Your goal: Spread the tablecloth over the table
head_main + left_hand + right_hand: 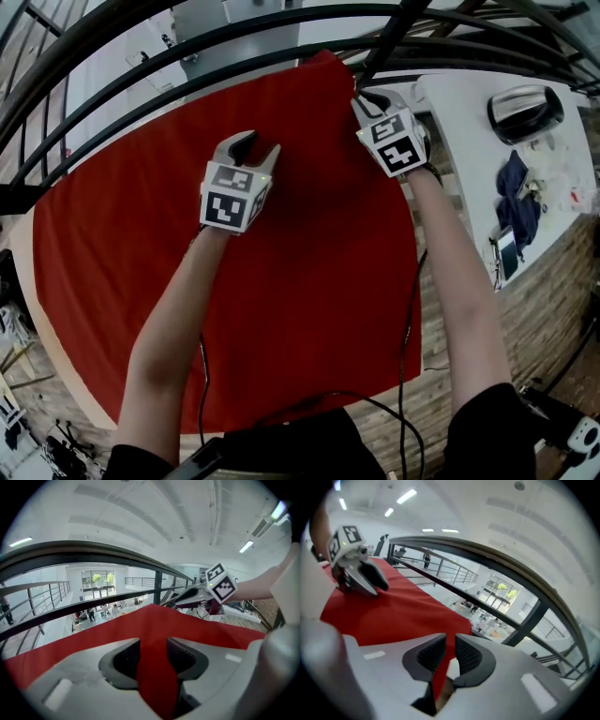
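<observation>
Forearms (169,328) reach in from six o'clock over the red tablecloth (131,216), which lies mostly flat on the table (58,361). The left gripper (260,145) hovers mid-cloth, jaws apart, pinching nothing. The right gripper (366,97), at one o'clock, has its jaws slightly parted around the far corner without clamping it. Risk: that loose corner slides toward the railing (281,23) and pulls the cloth askew.

- The right gripper (450,644) has its jaws slightly apart, with an edge of the red tablecloth (393,609) hanging loose between them.
- The left gripper (375,584) is over the cloth, far to the left.
- A dark railing (525,620) runs ahead.
</observation>
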`<state>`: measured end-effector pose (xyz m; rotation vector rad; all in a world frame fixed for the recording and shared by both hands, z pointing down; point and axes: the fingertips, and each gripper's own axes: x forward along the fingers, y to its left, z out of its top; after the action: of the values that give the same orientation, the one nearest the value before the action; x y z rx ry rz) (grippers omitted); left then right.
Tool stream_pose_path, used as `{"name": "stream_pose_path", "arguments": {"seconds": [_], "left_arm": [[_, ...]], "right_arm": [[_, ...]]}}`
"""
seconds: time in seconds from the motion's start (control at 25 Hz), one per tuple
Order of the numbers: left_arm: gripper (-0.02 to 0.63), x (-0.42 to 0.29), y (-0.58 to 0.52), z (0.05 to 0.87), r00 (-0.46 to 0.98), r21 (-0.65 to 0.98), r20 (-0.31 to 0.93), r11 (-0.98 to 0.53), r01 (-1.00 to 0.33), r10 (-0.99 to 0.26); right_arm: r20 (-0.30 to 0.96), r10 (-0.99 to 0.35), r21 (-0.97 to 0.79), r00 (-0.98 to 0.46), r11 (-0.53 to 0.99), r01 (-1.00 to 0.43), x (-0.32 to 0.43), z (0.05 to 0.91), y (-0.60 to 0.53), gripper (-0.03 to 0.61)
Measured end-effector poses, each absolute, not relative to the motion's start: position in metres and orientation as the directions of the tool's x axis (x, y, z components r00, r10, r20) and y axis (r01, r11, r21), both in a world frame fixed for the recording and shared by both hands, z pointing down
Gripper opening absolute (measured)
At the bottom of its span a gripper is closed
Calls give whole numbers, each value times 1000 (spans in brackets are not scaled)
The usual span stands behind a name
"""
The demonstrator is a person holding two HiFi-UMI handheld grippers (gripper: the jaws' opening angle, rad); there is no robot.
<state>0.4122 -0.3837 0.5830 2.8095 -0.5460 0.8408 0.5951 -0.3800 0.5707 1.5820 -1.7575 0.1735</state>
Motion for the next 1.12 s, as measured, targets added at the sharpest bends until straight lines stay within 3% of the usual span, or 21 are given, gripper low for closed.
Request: {"name": "stream_pose_path", "arguments": {"seconds": [0.12, 0.24, 0.52, 0.84, 1.0, 1.12], "left_arm": [[166, 400, -381, 581, 787, 71, 536, -913, -402, -305], [164, 381, -383, 579, 788, 106, 519, -890, -443, -331], [164, 323, -368, 583, 760, 72, 526, -871, -486, -381], [183, 259, -316, 590, 746, 40, 579, -903, -428, -328], [244, 260, -298, 598, 738, 27, 611, -923, -383, -288], [290, 269, -290, 598, 742, 37, 616, -932, -360, -262]], "right_arm": [[608, -787, 266, -101, 322, -908, 540, 577, -352, 63], [610, -777, 221, -155, 354, -909, 510, 574, -337, 61], [617, -762, 155, -198, 365, -918, 471, 575, -293, 60], [651, -722, 85, -232, 373, -924, 415, 579, -246, 60], [741, -639, 67, -204, 373, -925, 404, 606, -210, 61], [742, -646, 27, -177, 292, -956, 406, 616, -187, 57]]}}
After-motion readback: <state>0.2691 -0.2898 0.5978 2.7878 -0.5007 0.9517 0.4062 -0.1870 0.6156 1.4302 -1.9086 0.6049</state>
